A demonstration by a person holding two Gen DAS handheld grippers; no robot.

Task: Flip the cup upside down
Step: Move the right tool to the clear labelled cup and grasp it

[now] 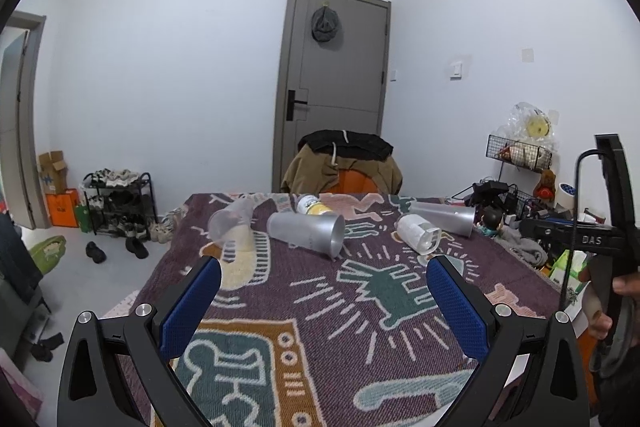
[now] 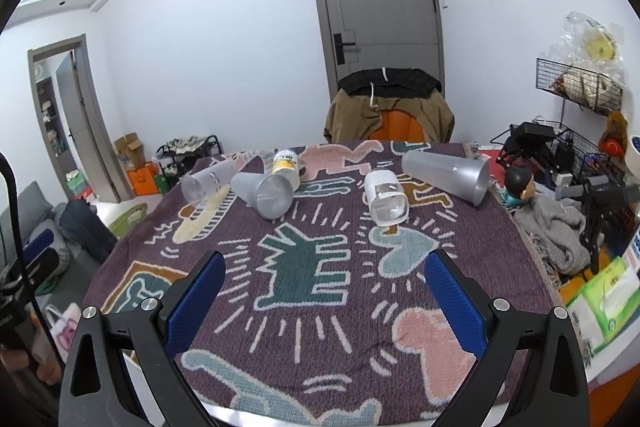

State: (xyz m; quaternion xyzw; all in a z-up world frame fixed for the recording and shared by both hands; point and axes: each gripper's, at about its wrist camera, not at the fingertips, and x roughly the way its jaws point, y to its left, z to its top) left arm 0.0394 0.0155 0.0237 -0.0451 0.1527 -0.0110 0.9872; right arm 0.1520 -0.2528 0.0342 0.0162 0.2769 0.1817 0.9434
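Several cups lie on their sides at the far half of a patterned cloth on the table (image 1: 312,331) (image 2: 320,311): a clear cup (image 1: 230,219) (image 2: 208,183), a frosted grey cup (image 1: 310,231) (image 2: 266,193), a yellow-labelled cup (image 1: 314,205) (image 2: 286,163), a white squarish cup (image 1: 418,233) (image 2: 386,197) and a large frosted cup (image 1: 444,217) (image 2: 446,173). My left gripper (image 1: 322,265) is open and empty, short of the cups. My right gripper (image 2: 324,259) is open and empty, also short of them. The right tool's body shows at the right edge of the left wrist view.
A chair draped with clothes (image 1: 344,163) (image 2: 390,103) stands behind the table, before a grey door (image 1: 336,83). Wire racks, a doll head (image 2: 520,183) and a grey cloth (image 2: 560,239) crowd the table's right side. A shoe rack (image 1: 118,203) stands on the floor left.
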